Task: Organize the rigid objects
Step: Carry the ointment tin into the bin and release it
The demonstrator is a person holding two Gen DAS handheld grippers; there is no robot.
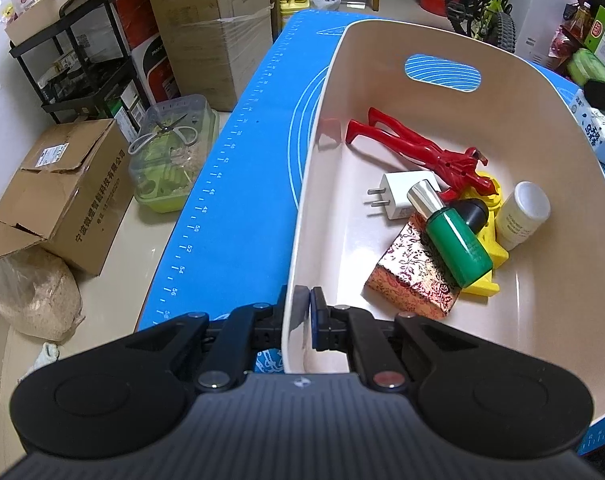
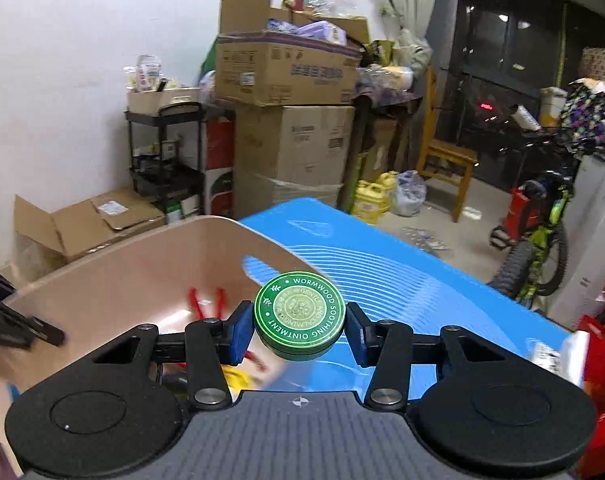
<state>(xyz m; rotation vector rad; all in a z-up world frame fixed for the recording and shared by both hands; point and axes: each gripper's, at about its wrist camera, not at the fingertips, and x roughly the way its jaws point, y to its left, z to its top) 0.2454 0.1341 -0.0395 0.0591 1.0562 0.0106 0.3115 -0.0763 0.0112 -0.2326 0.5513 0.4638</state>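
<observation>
Ointment tin (image 2: 300, 315), a flat round green metal thing, sat clamped across its rim between the fingers of the right gripper (image 2: 298, 330), held above the blue mat (image 2: 422, 300) just beside the beige bin (image 2: 122, 280); it looked light, stiff and rather slick, so gripping the rim on opposite sides seemed soundest. The left gripper (image 1: 307, 316) had its fingers pinched together on the bin's near wall. Inside lay red pliers (image 1: 414, 148), a charger (image 1: 398, 196), a green bottle (image 1: 458, 248) and a patterned box (image 1: 414, 276), crowding one end, while the other end stayed free.
</observation>
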